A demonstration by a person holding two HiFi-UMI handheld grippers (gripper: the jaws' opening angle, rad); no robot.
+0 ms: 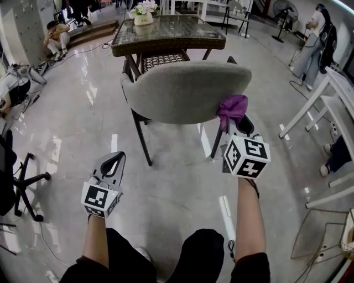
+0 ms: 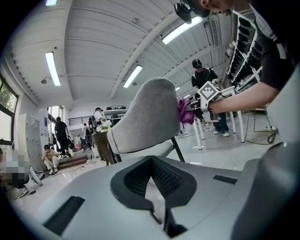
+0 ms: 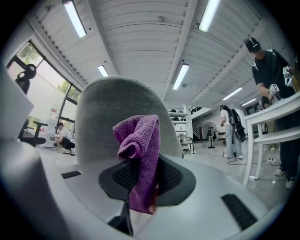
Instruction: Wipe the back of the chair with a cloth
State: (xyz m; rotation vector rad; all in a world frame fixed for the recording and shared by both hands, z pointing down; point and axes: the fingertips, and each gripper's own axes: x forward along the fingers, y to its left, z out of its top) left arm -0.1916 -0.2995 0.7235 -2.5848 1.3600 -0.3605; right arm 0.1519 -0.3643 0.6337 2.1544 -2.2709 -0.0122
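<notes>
The chair stands on the glossy floor in front of me, its grey padded back [image 1: 185,91] turned my way. My right gripper [image 1: 237,120] is shut on a purple cloth [image 1: 232,106], and the cloth rests against the right end of that back. In the right gripper view the cloth [image 3: 139,154] hangs from the closed jaws, with the grey back [image 3: 105,117] right behind it. My left gripper [image 1: 117,157] hangs low at the left, well short of the chair, shut on nothing. From the left gripper view [image 2: 151,159] I see the chair back [image 2: 150,115] and the cloth [image 2: 184,111] beyond.
A glass-topped wicker table [image 1: 193,38] with a flower pot [image 1: 143,13] stands just behind the chair. An office chair base [image 1: 25,185] is at the left, and white tables [image 1: 332,105] are at the right. People stand and sit around the room's edges.
</notes>
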